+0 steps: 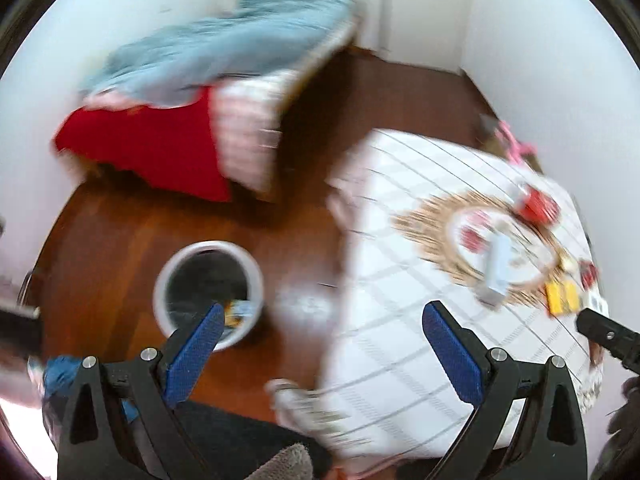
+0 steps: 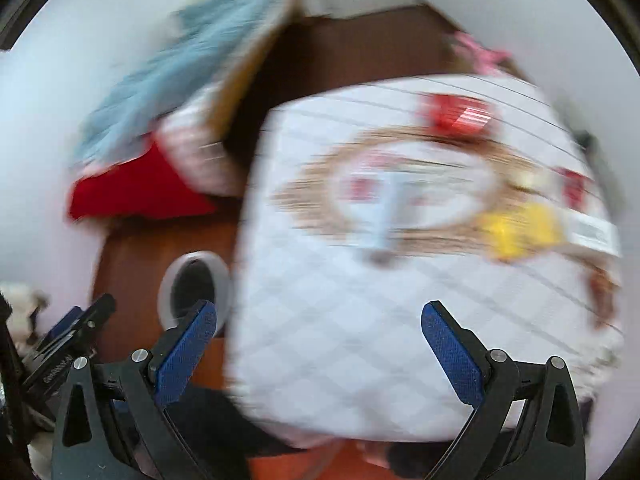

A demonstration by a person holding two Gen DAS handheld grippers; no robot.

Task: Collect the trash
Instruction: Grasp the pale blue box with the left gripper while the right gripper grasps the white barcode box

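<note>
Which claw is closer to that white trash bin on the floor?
Probably the left. The left claw hangs open almost over the bin; the right claw, also open, faces the table, bin off to its left.

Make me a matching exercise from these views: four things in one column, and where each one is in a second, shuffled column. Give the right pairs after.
Things:
1. trash bin
2. yellow packet
3. blue blanket
4. left gripper

Places or states:
A. on the bed
B. open, holding nothing
C. on the wooden floor beside the table
D. on the white tablecloth, near its far right edge

Pairs: 1-C, 2-D, 3-A, 4-B
</note>
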